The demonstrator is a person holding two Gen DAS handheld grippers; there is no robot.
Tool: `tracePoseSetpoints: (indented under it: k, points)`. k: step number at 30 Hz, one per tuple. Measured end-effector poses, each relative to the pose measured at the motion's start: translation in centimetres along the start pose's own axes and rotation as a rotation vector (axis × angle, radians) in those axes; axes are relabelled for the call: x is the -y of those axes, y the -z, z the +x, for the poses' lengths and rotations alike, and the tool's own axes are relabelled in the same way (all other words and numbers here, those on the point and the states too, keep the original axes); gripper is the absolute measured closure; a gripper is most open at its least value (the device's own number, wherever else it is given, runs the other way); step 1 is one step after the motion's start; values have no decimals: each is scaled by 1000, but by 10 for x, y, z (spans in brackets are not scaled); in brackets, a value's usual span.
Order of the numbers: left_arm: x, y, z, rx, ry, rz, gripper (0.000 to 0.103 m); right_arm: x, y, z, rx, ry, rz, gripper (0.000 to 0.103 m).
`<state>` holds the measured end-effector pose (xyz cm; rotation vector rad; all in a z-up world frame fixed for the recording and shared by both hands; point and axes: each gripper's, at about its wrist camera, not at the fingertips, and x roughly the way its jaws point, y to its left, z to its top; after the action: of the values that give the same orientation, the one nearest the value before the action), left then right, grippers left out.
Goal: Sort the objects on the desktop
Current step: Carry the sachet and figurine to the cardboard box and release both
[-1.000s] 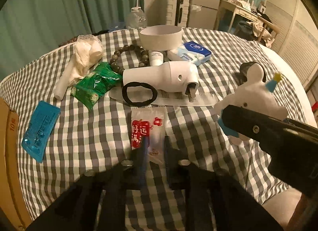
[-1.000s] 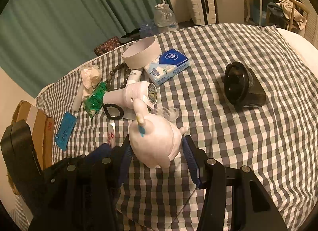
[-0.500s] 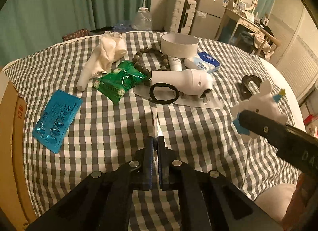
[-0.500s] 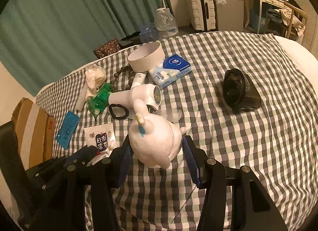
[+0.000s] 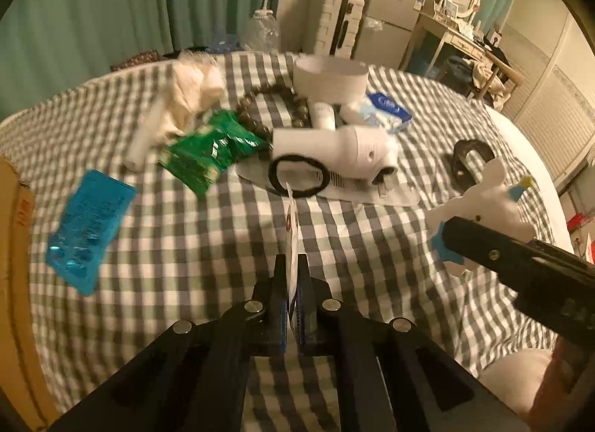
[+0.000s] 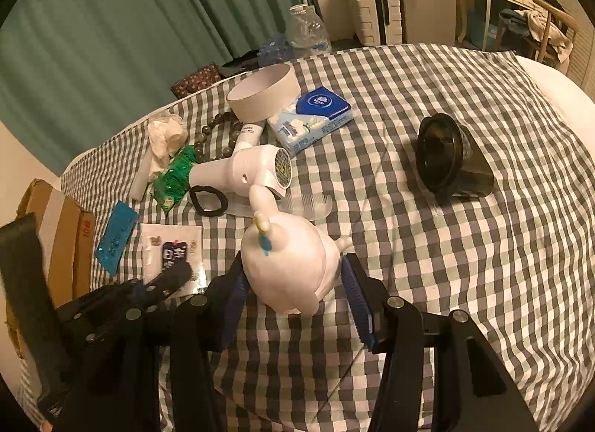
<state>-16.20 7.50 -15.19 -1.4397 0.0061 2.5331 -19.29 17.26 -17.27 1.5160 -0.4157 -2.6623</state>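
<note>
My left gripper (image 5: 292, 268) is shut on a thin white sachet (image 5: 292, 242) with red print, held edge-on above the checked cloth; the right wrist view shows its flat face (image 6: 173, 246). My right gripper (image 6: 293, 275) is shut on a white plush toy (image 6: 293, 257) with a blue tag, held above the cloth; it also shows at the right of the left wrist view (image 5: 483, 201). On the cloth lie a white hair dryer (image 5: 334, 151), a black hair tie (image 5: 299, 175), a green packet (image 5: 208, 153) and a blue blister pack (image 5: 87, 223).
A white round tub (image 6: 266, 97), a blue tissue pack (image 6: 316, 119), a bead bracelet (image 5: 267, 108), a crumpled white cloth (image 5: 193, 93) and a clear comb (image 6: 308, 205) lie further back. A black funnel-shaped nozzle (image 6: 450, 156) lies at right. A cardboard box (image 6: 55, 231) stands at left.
My left gripper closed on the sachet, lifted it off the cloth and turned it edge-on. The right gripper kept hold of the plush toy with little movement.
</note>
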Motion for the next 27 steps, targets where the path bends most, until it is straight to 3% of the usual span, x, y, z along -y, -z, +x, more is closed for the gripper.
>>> tracePoseSetpoints:
  k: [5,14,20,27]
  points:
    - [-3,-12,-51,57,-62,31,100,-21,3,-27,50,21,-63,53]
    - [-32,-30,-177,261,-118,26,100,-89,14,-114,162,-76,-158,53]
    - [-94,-22,-255,355,-194,-39,100,-169,22,-164,212,-180,-277,53]
    - [-191,8,-283,337,-279,-168,100,-278,38,-170,186,-302,-432,54]
